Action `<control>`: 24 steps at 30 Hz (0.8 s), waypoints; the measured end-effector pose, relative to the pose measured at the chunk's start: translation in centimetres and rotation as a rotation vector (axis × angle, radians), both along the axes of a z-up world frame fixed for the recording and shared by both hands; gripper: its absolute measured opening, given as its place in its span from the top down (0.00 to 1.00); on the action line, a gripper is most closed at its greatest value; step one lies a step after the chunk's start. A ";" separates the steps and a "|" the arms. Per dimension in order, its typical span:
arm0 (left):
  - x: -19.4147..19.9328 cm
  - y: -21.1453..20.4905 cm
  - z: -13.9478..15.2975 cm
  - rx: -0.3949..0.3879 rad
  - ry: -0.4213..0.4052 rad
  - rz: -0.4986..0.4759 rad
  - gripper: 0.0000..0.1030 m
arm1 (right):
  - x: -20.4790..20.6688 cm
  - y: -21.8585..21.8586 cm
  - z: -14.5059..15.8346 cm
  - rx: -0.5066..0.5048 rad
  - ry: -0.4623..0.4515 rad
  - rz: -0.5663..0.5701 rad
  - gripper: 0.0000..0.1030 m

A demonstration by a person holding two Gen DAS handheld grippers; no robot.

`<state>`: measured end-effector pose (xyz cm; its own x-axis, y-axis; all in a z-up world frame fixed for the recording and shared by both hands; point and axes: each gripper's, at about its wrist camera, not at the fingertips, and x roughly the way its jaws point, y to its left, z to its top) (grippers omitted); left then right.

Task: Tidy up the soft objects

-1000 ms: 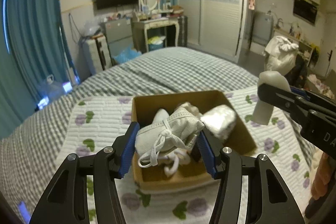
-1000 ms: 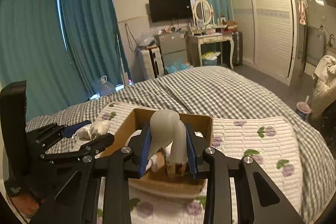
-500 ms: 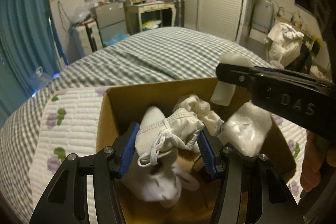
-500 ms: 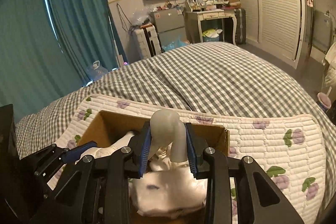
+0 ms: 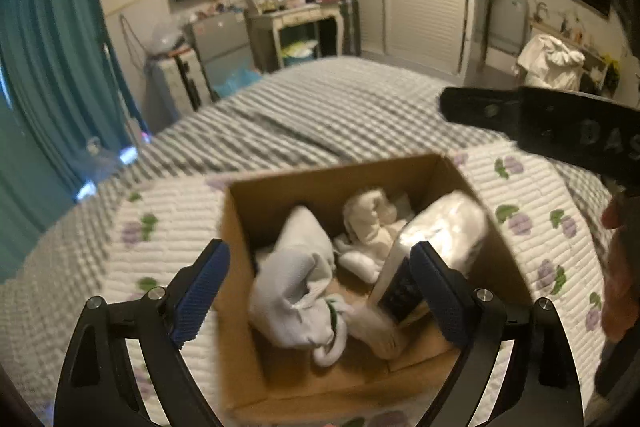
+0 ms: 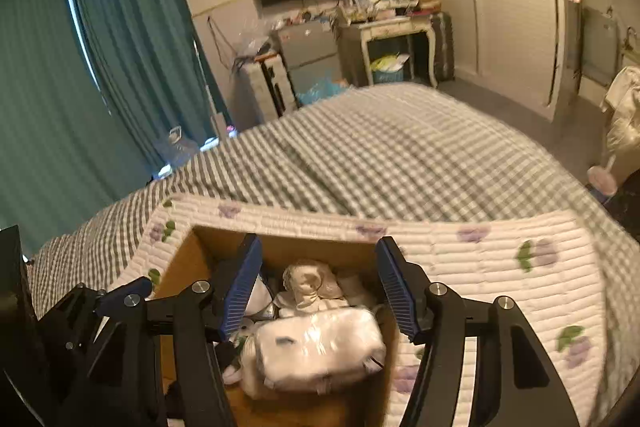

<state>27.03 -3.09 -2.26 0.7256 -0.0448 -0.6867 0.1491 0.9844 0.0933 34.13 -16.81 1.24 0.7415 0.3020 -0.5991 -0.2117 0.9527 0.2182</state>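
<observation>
A brown cardboard box [image 5: 248,307] sits on a white quilted mat [image 5: 168,227] on the bed. Inside lie a grey-white sock bundle [image 5: 296,291], a cream rolled sock [image 5: 368,219] and a white plastic-wrapped pack [image 5: 444,227]. My left gripper [image 5: 320,291] is open and empty just above the box. My right gripper [image 6: 320,287] is open and empty over the box [image 6: 180,267], above the cream sock [image 6: 308,283] and the wrapped pack [image 6: 316,347]. The right gripper's body also shows in the left wrist view [image 5: 540,131].
The mat [image 6: 500,259] has purple flower prints and lies on a grey checked bedspread [image 6: 380,155]. Teal curtains [image 6: 80,87], a dressing table [image 6: 392,27] and a wardrobe [image 6: 512,7] stand beyond the bed.
Both grippers have opened and let go: the sock bundle and the pale sock have dropped into the box. Both grippers have pulled back a little.
</observation>
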 end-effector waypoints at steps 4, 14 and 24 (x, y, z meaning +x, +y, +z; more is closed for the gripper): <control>-3.6 -0.1 6.0 0.006 -0.105 0.015 0.10 | -4.0 -1.3 5.7 0.010 -0.084 -0.022 0.42; -16.9 0.2 20.3 -0.015 -0.429 0.040 0.10 | -19.9 -4.0 19.9 -0.014 -0.354 -0.054 0.33; -27.7 0.9 24.0 -0.097 -0.601 0.028 0.00 | -33.6 -5.3 22.6 -0.072 -0.552 -0.059 0.00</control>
